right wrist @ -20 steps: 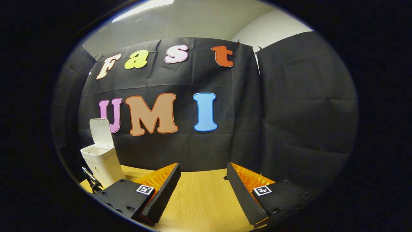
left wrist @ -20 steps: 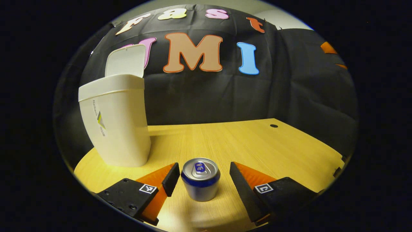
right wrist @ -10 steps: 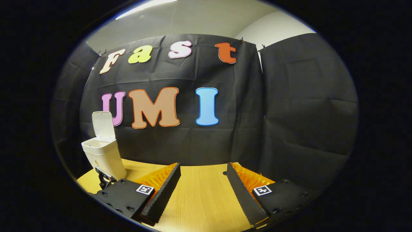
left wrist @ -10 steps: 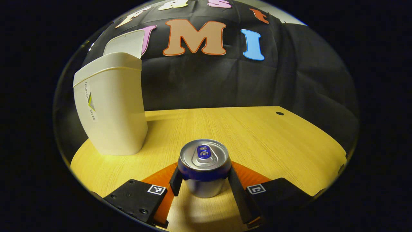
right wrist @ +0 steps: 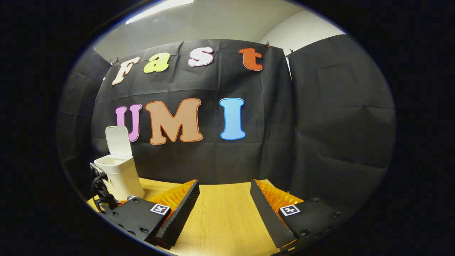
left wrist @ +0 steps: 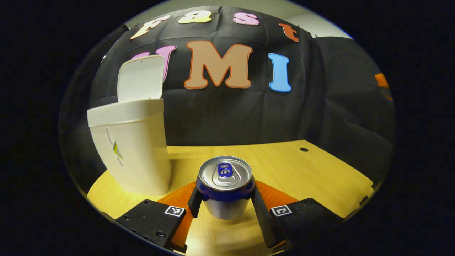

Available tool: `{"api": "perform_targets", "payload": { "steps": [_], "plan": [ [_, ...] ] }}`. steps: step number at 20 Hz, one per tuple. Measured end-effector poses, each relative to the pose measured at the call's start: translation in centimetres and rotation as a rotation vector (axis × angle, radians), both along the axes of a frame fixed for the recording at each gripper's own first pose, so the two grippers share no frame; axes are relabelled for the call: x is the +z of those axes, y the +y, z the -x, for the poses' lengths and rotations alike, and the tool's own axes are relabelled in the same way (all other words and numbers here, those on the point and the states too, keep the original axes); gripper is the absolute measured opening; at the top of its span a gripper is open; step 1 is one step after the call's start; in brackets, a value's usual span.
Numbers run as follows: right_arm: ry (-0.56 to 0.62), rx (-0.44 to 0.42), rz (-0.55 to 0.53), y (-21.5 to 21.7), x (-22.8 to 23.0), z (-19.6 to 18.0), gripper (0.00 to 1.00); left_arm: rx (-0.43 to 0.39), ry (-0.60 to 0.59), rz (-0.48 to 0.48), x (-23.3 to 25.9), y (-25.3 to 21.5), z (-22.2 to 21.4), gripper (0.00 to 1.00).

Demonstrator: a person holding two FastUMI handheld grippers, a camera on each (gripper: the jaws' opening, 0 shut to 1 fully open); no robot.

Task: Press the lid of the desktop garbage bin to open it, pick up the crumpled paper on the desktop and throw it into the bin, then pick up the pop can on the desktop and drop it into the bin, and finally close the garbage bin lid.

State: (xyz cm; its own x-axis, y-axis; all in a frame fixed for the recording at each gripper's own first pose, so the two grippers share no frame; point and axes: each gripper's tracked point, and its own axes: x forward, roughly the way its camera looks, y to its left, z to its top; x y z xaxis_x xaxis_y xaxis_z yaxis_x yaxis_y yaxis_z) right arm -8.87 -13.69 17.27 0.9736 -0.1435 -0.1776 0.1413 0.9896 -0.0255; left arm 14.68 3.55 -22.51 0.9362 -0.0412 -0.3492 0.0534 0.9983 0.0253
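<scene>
A silver pop can (left wrist: pixel 225 177) with a blue band and blue tab stands upright between my left gripper's fingers; my left gripper (left wrist: pixel 225 205) is shut on its sides. It seems to hang just above the wooden table (left wrist: pixel 302 170). The white bin (left wrist: pixel 131 149) stands to the left of the can, its lid (left wrist: pixel 141 78) tipped up and open. In the right gripper view the same bin (right wrist: pixel 121 176) sits far left with its lid (right wrist: pixel 118 141) raised, and the left gripper's body (right wrist: pixel 101 190) shows beside it. My right gripper (right wrist: pixel 224 209) is open over bare table, holding nothing.
The black cloth wall closes off the back and right of the table. A small dark hole (left wrist: pixel 304 149) marks the tabletop at the far right. Bare wood (right wrist: pixel 227 213) stretches ahead of the right gripper.
My left gripper went from open around the can to shut on it, then rose a little with it. The right gripper stayed open and barely shifted.
</scene>
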Motion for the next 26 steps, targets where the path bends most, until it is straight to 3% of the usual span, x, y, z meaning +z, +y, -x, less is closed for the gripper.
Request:
{"api": "perform_targets", "payload": {
  "steps": [5,6,13,16,19,20,21,26],
  "plan": [
    [-0.014,0.014,-0.029,0.7,0.3,-0.6,0.96,0.021,-0.115,0.007,7.3,1.8,-2.0,0.73],
    [-0.018,0.016,-0.031,0.9,0.4,-0.8,1.0,0.024,-0.128,0.008,8.2,2.2,-2.3,0.73],
    [-0.04,0.026,-0.051,1.8,1.0,-1.4,1.0,0.077,-0.208,-0.037,14.0,6.6,-4.8,0.72],
    [-0.025,0.03,-0.056,2.5,0.4,-1.2,0.96,0.117,-0.232,-0.052,15.8,9.5,-6.3,0.72],
    [-0.006,0.04,-0.063,3.3,-0.3,-0.6,0.96,0.168,-0.253,-0.079,17.1,13.2,-7.9,0.72],
    [0.001,0.042,-0.059,3.7,-0.7,-0.6,0.92,0.185,-0.252,-0.087,17.3,14.3,-8.6,0.72],
    [0.008,0.046,-0.058,4.1,-0.9,-0.6,0.96,0.199,-0.249,-0.094,17.1,15.8,-9.2,0.72],
    [0.032,0.064,-0.051,6.2,-1.7,-0.7,0.96,0.28,-0.192,-0.107,14.6,21.2,-11.0,0.73]
  ]
}}
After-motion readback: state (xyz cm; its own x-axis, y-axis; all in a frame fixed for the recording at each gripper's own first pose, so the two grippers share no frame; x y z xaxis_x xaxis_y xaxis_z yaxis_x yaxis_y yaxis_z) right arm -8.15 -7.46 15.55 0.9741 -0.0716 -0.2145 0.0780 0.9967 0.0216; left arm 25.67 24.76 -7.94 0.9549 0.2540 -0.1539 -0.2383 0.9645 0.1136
